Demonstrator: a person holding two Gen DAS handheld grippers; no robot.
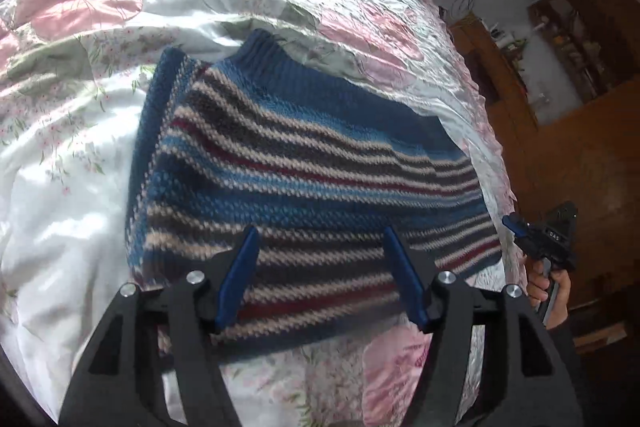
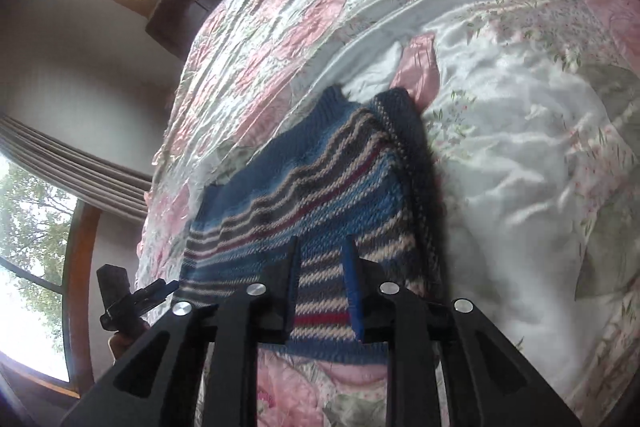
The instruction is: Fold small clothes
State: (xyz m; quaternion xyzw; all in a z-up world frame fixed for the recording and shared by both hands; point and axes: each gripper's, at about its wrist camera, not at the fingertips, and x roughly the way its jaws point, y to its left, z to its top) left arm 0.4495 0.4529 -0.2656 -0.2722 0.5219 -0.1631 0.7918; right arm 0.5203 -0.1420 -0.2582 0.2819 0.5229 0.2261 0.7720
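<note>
1. The striped knit sweater (image 1: 304, 163) lies folded flat on the floral bedspread (image 1: 80, 131), close to the bed's near edge.
2. My left gripper (image 1: 318, 239) hangs over the sweater's near hem with its blue fingers (image 1: 240, 267) spread wide, grasping nothing.
3. My right gripper (image 2: 322, 251) hovers above the same hem, fingers parted by a narrower gap; it seems empty, but I cannot tell whether its tips touch the knit.
4. In the left view, the right gripper is off the bed's side edge, held by a hand (image 1: 554, 291).
5. Beyond the bed I see a window (image 2: 36, 267) and wooden furniture (image 1: 576, 131).
</note>
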